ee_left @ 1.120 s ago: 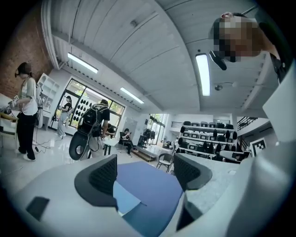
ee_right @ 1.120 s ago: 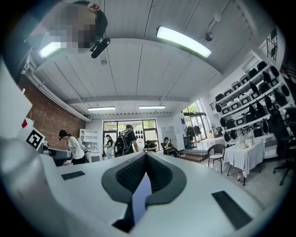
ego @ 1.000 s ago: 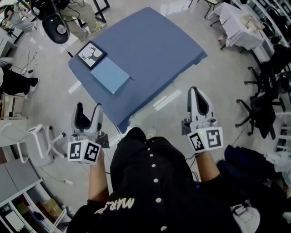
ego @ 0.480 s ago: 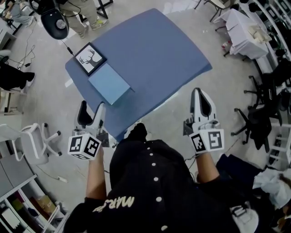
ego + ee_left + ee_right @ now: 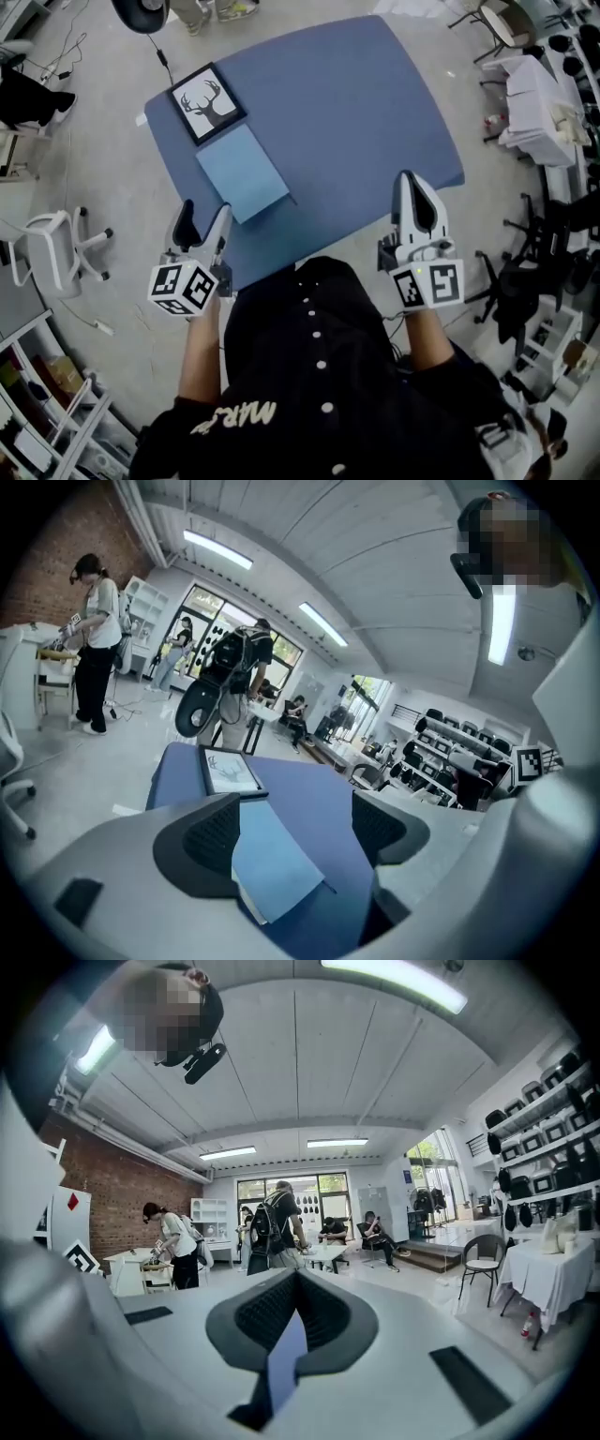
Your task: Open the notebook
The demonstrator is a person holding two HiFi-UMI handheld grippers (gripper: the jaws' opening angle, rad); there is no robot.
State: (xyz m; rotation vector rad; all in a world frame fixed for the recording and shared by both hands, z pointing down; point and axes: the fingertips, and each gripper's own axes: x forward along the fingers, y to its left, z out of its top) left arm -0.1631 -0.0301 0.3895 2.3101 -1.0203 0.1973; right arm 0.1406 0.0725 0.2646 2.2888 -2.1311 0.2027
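Observation:
A closed light-blue notebook point(image 5: 242, 173) lies on the left part of the blue table point(image 5: 366, 112), just in front of a black-framed deer picture point(image 5: 208, 102). My left gripper point(image 5: 204, 216) is open and empty at the table's near left edge, a short way left of the notebook's near corner. In the left gripper view the notebook point(image 5: 274, 857) shows between the open gripper point(image 5: 295, 836) pads, with the picture point(image 5: 230, 772) beyond. My right gripper point(image 5: 413, 187) is shut over the table's near right edge, far from the notebook. The right gripper view shows that gripper point(image 5: 292, 1321) closed, with only a blue sliver between the pads.
A white chair point(image 5: 56, 248) stands on the floor to the left. Black office chairs point(image 5: 539, 272) and a white-clothed table point(image 5: 548, 103) are on the right. A black round object point(image 5: 150, 11) hangs beyond the table's far corner. Several people point(image 5: 94, 639) stand in the background.
The table has come closer and lower in the head view. Both grippers now reach its near edge, and the left one has drawn close to the notebook. Jaw states are unchanged.

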